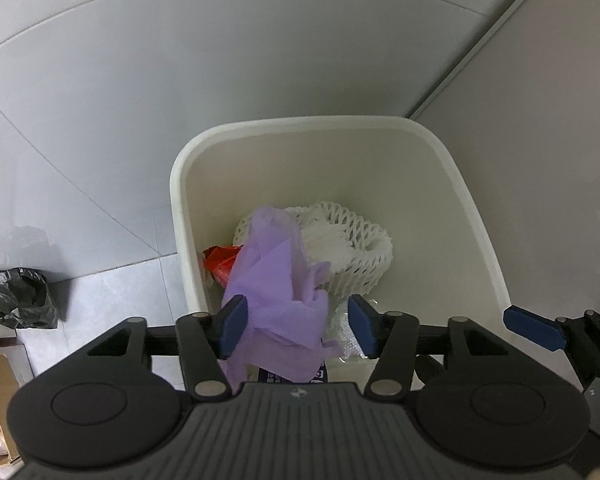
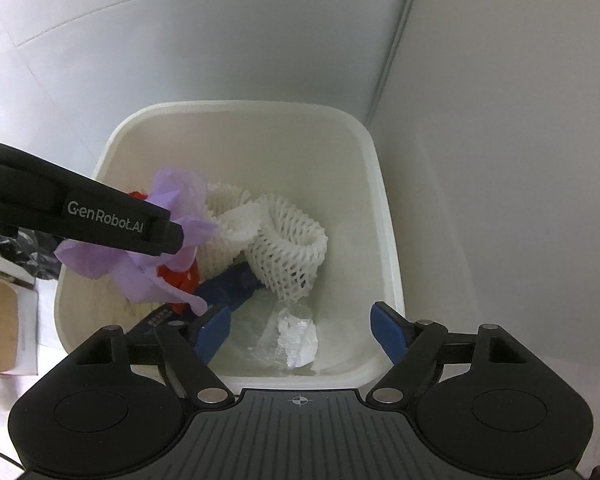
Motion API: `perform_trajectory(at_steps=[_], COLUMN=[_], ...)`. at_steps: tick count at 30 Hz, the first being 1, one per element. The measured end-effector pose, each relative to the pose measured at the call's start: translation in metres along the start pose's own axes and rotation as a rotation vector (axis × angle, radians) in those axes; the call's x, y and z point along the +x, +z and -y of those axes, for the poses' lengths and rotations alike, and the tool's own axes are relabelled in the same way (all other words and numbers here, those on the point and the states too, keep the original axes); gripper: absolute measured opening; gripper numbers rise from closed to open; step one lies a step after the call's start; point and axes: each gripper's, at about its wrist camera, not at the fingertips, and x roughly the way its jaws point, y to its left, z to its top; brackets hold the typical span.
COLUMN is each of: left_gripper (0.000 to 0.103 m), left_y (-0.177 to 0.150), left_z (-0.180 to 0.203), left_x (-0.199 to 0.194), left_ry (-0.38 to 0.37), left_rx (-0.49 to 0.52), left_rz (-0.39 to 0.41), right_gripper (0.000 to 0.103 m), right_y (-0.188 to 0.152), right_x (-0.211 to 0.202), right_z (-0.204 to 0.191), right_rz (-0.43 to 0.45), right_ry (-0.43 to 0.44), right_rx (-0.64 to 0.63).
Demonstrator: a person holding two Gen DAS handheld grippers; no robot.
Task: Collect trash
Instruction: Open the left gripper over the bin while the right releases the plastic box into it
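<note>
Pale grey tiled floor [image 1: 120, 128] and a white wall panel [image 2: 500, 160] fill the ground beyond both grippers.

White square plastic waste bin [image 1: 476, 216] stands directly under both sets of jaws, open at the top, its far rim ahead of the fingertips.

Left gripper [image 1: 298, 326]: blue pads parted. Crumpled lilac tissue sheet [image 1: 276, 276] hangs in the gap between them, lying against the left pad; the right pad stands clear of it with a gap showing. No clamp on the sheet. In the right wrist view the same sheet droops from under the left gripper's black finger, over the bin's left side.

Right gripper [image 2: 300, 334]: blue pads wide apart, nothing between them. A tail of the lilac sheet reaches down just beside the left pad.

White foam mesh fruit sleeve [image 2: 284, 248], coiled, lies in the bin ahead of the right jaws and beyond the lilac sheet from the left jaws.

Dark blue flat packet [image 2: 228, 286] lies in the bin just ahead of the right gripper's left pad, partly under the mesh.

Crumpled clear film with a white wad [image 2: 296, 330] sits low in the bin, seen through the gap of the right jaws.

Red crumpled wrapper [image 1: 220, 260] lies left of the lilac sheet, against the bin's left wall.

Black plastic bag [image 1: 16, 300] lies on the floor, well left of the left jaws, outside the bin.
</note>
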Motion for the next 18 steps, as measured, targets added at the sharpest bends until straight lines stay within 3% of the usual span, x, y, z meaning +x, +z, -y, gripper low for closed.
perform_trajectory(at_steps=[8, 18], left_gripper=[0.067, 0.071], left_y=[0.006, 0.012], left_z=[0.004, 0.014], left_x=[-0.020, -0.058], left_ry=[-0.012, -0.016], left_rx=[0.009, 0.024], left_rz=[0.030, 0.060], right_gripper=[0.084, 0.085], right_y=[0.005, 0.000], right_x=[-0.022, -0.068], right_z=[-0.001, -0.004], right_rz=[0.052, 0.059], right_ry=[0.061, 0.089], right_rx=[-0.002, -0.004])
